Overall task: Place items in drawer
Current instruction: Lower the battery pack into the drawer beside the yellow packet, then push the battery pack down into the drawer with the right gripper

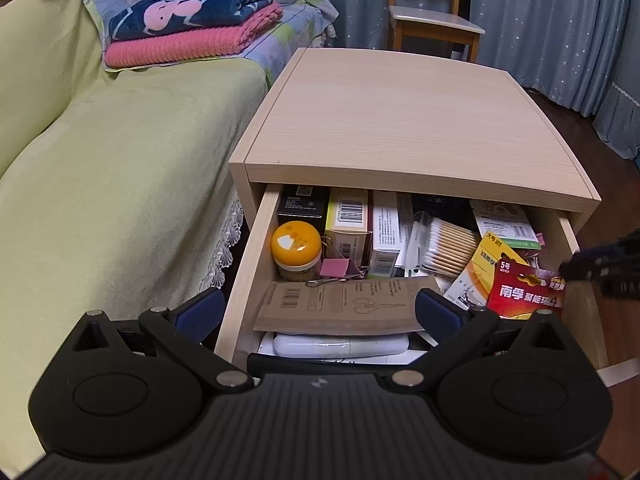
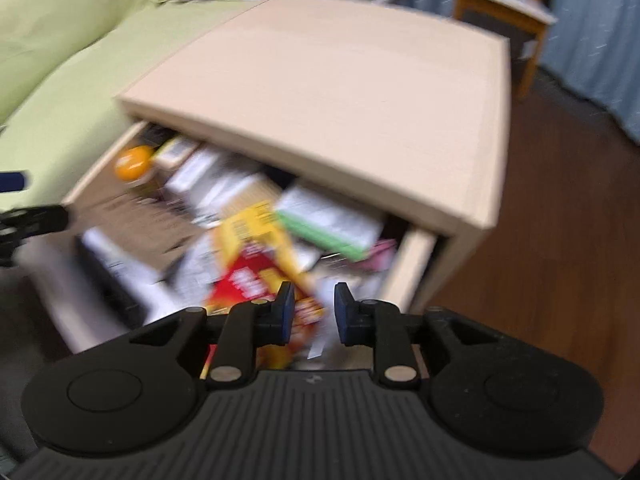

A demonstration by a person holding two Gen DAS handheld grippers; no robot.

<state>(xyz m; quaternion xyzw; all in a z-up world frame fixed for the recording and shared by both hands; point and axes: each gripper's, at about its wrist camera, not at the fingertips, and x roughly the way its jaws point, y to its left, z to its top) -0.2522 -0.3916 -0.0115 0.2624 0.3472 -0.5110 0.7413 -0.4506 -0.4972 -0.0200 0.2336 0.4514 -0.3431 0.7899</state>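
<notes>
Drawer (image 1: 256, 240) of the pale wood nightstand (image 1: 400, 120) stands pulled out toward the near side, crammed w/ stuff. Red battery pack (image 1: 526, 292) sits at the drawer's near-right corner, propped on a yellow card pack (image 1: 486, 258), its top edge w/ the hang hole tipped up toward the far side; long axis runs roughly near-to-far, printed face up. Left gripper (image 1: 318, 310) hovers over the near edge of the drawer, jaws spread wide, nothing between them; the battery pack lies just right of its right finger, outside the gap. Right gripper (image 2: 311, 312) is above the same near-right corner, jaws partly apart w/ a clear gap; in the blurred right wrist view the red pack (image 2: 248, 284) appears below and slightly left of the gap, prob. not pinched, though blur makes contact hard to judge. Elsewhere in the drawer: orange-lidded jar (image 1: 296, 246) at far left, cotton swabs (image 1: 448, 248) mid-right, brown scissors card (image 1: 344, 308) lying flat across the near side, pink binder clip (image 1: 338, 270) beside the jar. Green-covered bed (image 1: 120, 180) left of the nightstand, folded blankets (image 1: 192, 28) on it; wooden chair (image 1: 432, 20) at far right.
</notes>
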